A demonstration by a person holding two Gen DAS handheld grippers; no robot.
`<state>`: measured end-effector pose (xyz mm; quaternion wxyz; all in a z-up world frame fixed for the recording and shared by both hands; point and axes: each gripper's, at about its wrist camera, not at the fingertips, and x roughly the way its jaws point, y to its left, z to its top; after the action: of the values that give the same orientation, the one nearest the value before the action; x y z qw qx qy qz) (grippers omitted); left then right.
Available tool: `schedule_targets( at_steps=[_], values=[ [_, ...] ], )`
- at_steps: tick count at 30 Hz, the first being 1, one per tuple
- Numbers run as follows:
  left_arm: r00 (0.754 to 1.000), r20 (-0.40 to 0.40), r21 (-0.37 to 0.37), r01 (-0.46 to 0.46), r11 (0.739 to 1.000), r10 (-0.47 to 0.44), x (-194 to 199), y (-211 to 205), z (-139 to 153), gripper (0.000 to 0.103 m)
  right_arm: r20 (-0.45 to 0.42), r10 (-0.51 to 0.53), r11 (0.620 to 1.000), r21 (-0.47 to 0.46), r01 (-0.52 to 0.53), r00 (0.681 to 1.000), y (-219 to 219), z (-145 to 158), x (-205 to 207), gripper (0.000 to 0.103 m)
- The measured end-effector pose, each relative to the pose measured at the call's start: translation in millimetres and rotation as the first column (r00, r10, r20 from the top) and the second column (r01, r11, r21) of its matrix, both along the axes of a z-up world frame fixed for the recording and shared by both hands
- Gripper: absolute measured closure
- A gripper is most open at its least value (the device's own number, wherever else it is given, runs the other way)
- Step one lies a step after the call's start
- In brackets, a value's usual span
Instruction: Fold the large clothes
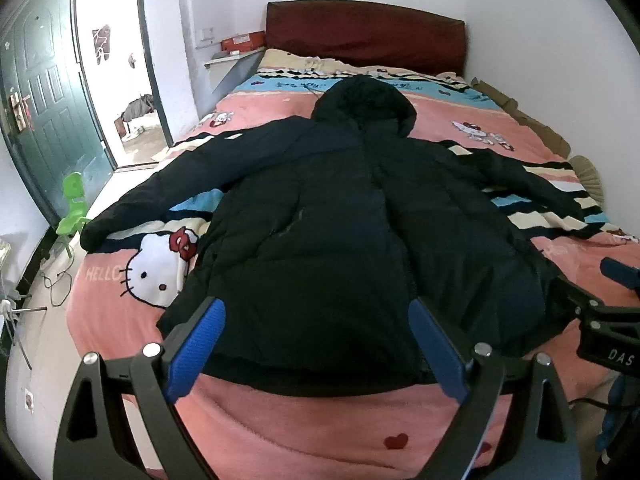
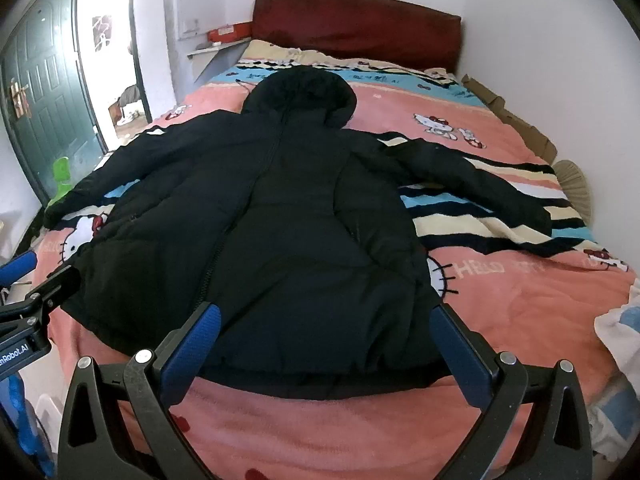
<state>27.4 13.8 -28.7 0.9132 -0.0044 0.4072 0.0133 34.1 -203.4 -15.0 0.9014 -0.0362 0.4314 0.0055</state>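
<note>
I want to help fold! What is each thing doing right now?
Coat: spread flat on the bed, sleeves out, hood up top, not folded yet.
Left claw: open, holding nothing.
Right claw: open, holding nothing.
Door: open.
Blanket: laid over the bed.

Daylight is pouring in through the open doorway (image 1: 120, 80) at the left, blowing that opening out to near white in both views. The white walls (image 1: 540, 40) are reflecting it evenly, leaving the room bright with only soft shadows. The black hooded coat (image 1: 340, 220) is reading so dark that its seams and folds are nearly vanishing. Fisheye distortion is bending the green door (image 2: 44, 92) and the bed (image 2: 520, 300) edges, and black vignetting is cutting off the corners. Focus is staying fairly sharp, with slight softness toward the rim.
</note>
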Motion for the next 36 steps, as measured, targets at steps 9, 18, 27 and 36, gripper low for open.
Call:
schedule_targets(
  at_steps=[9, 18, 27, 36],
  values=[
    [1.000, -0.016, 0.008, 0.007, 1.000, -0.007, 3.6, 0.9, -5.2, 0.009, -0.011, 0.003, 1.000, 0.012, -0.003, 1.000, -2.5, -4.5, 6.7, 0.000],
    [0.999, -0.023, -0.031, 0.038, 0.999, -0.039, 7.2, 2.6, -6.0, 0.009, -0.024, 0.005, 1.000, 0.027, -0.004, 1.000, -6.1, -11.2, 12.6, 0.000],
    [0.999, -0.025, -0.033, 0.039, 0.999, -0.040, 11.7, 1.8, -6.1, 0.009, -0.033, 0.014, 0.999, 0.041, -0.012, 0.999, -9.6, -16.1, 20.6, 0.000],
    [0.999, -0.041, -0.051, 0.018, 0.999, -0.020, 18.8, 5.1, -6.7, 0.009, -0.041, 0.022, 0.998, 0.058, -0.020, 0.999, -12.1, -20.0, 26.9, 0.000]
  ],
)
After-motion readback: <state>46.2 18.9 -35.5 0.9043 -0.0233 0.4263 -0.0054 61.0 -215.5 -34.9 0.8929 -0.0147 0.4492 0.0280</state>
